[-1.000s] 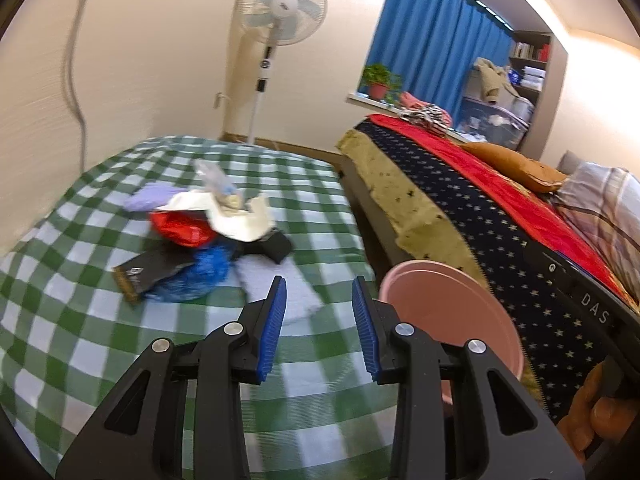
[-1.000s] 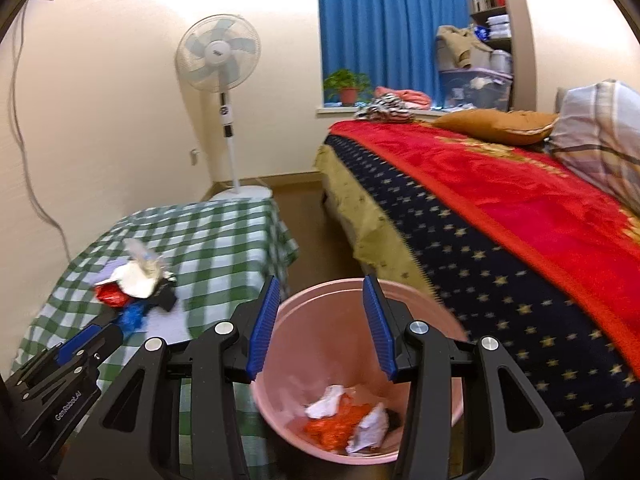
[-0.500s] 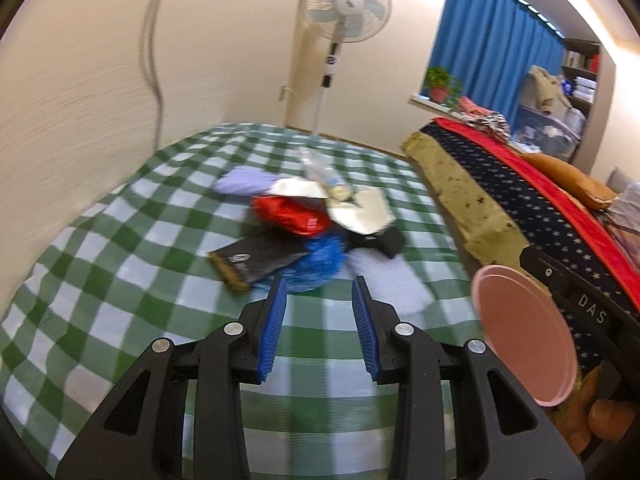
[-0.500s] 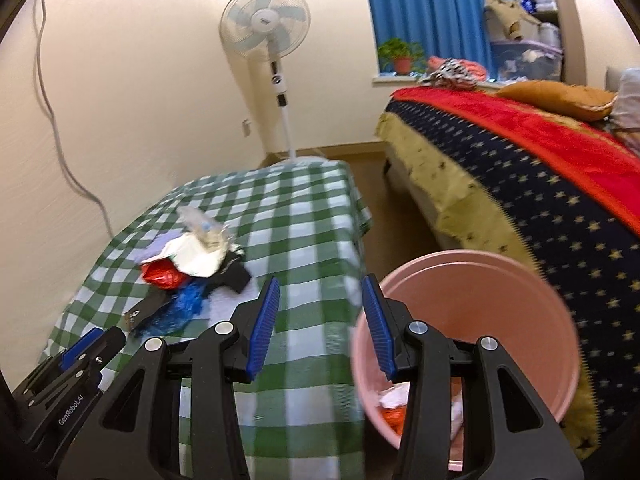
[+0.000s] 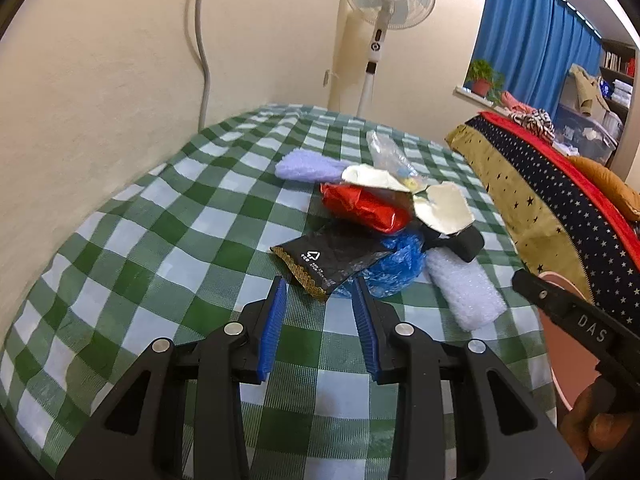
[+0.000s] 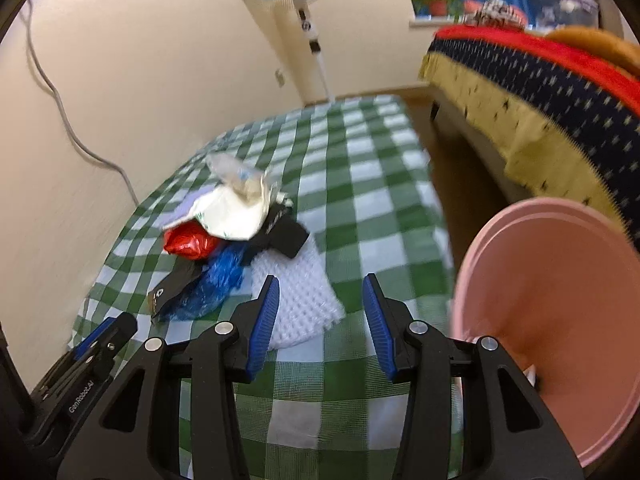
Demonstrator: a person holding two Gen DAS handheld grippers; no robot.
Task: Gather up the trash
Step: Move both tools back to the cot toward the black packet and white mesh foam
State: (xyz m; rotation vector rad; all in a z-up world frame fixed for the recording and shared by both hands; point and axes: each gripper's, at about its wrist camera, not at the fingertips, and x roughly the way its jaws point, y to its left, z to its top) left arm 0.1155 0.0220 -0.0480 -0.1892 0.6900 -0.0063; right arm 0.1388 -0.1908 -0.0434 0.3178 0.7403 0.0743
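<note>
A pile of trash lies on the green checked table [image 5: 160,240]: a black wrapper [image 5: 324,256], a red wrapper [image 5: 360,204], crumpled blue plastic [image 5: 400,264], white bubble wrap [image 5: 464,292], torn cream paper [image 5: 444,208] and a clear bag [image 5: 388,152]. My left gripper [image 5: 320,292] is open just short of the black wrapper's near corner, gripping nothing. My right gripper [image 6: 320,284] is open over the near edge of the bubble wrap [image 6: 296,296], with nothing gripped. The pink bin [image 6: 560,300] stands beside the table on the right.
A lilac fuzzy piece [image 5: 304,168] and a black block [image 5: 464,244] also lie in the pile. A wall with a hanging cable [image 5: 202,40] borders the table's left. A standing fan [image 5: 388,0] is behind it, and a bed [image 5: 560,184] stands to the right.
Both views have swung left, away from the pink bin, and come lower and closer to the trash pile. The bin has slid to the right edge. Neither gripper's jaw gap has changed.
</note>
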